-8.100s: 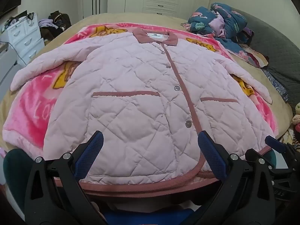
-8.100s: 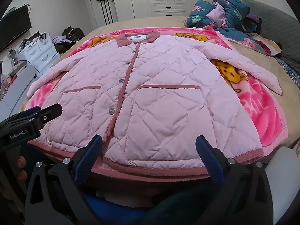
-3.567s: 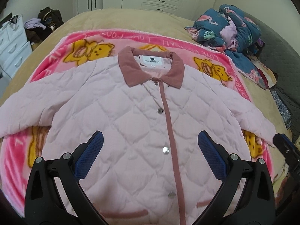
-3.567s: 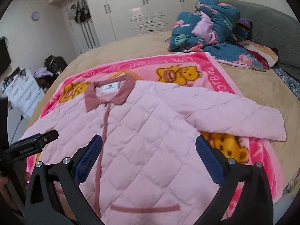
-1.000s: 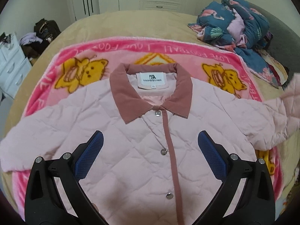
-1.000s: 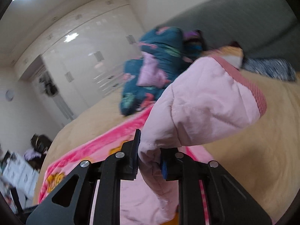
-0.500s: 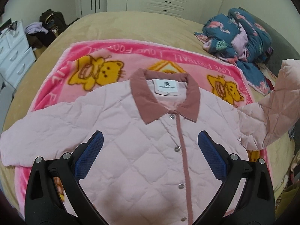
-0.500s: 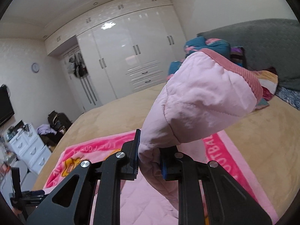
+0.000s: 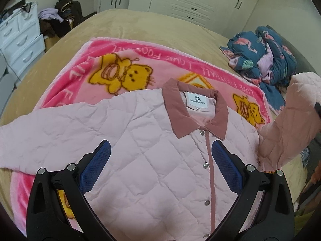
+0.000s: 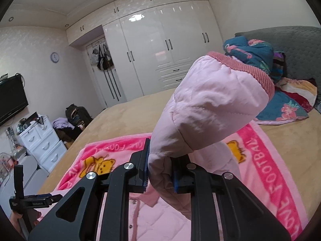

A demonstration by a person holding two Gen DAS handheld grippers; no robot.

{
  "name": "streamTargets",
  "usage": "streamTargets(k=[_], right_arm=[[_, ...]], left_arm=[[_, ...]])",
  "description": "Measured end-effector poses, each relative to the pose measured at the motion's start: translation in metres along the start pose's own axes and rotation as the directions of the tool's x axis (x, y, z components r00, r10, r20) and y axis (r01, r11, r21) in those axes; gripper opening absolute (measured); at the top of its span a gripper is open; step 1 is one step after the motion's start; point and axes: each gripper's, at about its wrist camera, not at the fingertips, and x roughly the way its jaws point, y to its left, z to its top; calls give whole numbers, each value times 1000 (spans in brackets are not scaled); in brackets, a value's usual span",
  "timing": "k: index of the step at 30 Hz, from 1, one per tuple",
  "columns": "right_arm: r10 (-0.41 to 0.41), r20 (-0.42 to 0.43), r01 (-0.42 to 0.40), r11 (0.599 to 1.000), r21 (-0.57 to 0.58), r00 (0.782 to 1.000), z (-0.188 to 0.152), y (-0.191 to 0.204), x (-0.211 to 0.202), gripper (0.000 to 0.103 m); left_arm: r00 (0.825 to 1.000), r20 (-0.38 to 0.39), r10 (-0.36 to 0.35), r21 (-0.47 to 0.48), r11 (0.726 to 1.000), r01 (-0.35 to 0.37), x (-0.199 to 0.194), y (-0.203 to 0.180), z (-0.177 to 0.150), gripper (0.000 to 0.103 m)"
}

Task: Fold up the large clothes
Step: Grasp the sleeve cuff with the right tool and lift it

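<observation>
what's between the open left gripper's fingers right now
Only the flat jacket front lies between the left gripper fingers, ungripped, in the left wrist view.

Right sleeve [image 10: 210, 104] now off the blanket [image 10: 266, 160], aloft in right gripper [image 10: 159, 173].

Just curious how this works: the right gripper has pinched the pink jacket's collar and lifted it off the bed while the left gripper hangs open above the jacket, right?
Not quite. The right gripper is shut on the jacket's sleeve, not the collar, which lies flat on the jacket in the left wrist view. The right wrist view shows the raised cuff. The left gripper does hang open above the jacket.
</observation>
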Motion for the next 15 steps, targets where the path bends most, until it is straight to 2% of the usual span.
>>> streamTargets(k=[9,15], right_arm=[[73,-67,-77,995,-57,995,-38,50,41,17],[97,-151,-116,986,-122,984,-88,88,70,17]], left_arm=[[1000,16,2,-53,999,-1,-1,32,-5,95],[1000,9,-24,-97,995,25,5,46,-16,95]])
